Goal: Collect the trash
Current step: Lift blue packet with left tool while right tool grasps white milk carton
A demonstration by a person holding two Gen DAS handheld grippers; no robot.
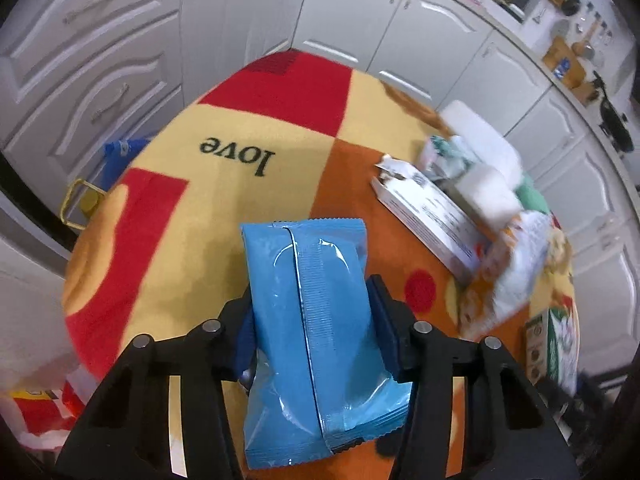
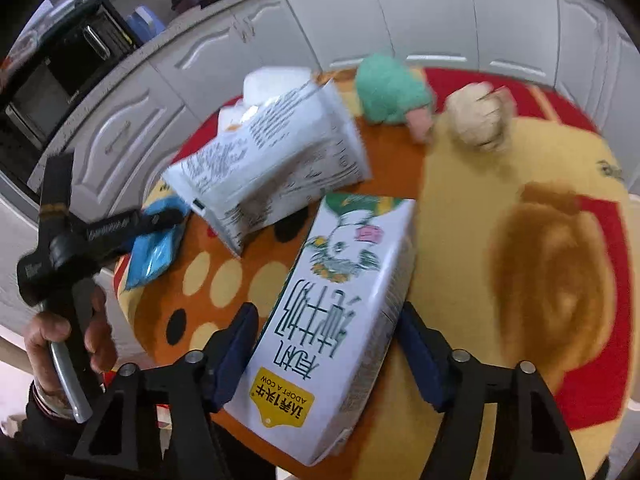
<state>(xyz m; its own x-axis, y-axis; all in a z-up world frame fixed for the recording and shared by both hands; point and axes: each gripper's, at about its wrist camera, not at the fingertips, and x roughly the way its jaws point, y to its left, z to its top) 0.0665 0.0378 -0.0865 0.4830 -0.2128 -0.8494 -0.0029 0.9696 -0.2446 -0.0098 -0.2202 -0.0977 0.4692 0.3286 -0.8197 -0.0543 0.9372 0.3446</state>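
Note:
My left gripper (image 1: 310, 304) is shut on a blue plastic wrapper pack (image 1: 316, 320) and holds it above the round table with a red, yellow and orange cloth (image 1: 248, 112). My right gripper (image 2: 326, 332) has its jaws around a white milk carton (image 2: 340, 304) with a cow drawing that lies on the table; the left pad is a little apart from it and the right pad touches its side. The left gripper with the blue pack (image 2: 154, 250) shows at the left of the right wrist view.
More trash lies on the table: a white printed bag (image 2: 268, 160), a green crumpled ball (image 2: 390, 88), a beige paper ball (image 2: 478, 116), a long white box (image 1: 428, 216) and white foam blocks (image 1: 484, 148). White cabinets surround the table. A red-and-white bag (image 1: 44, 404) lies below left.

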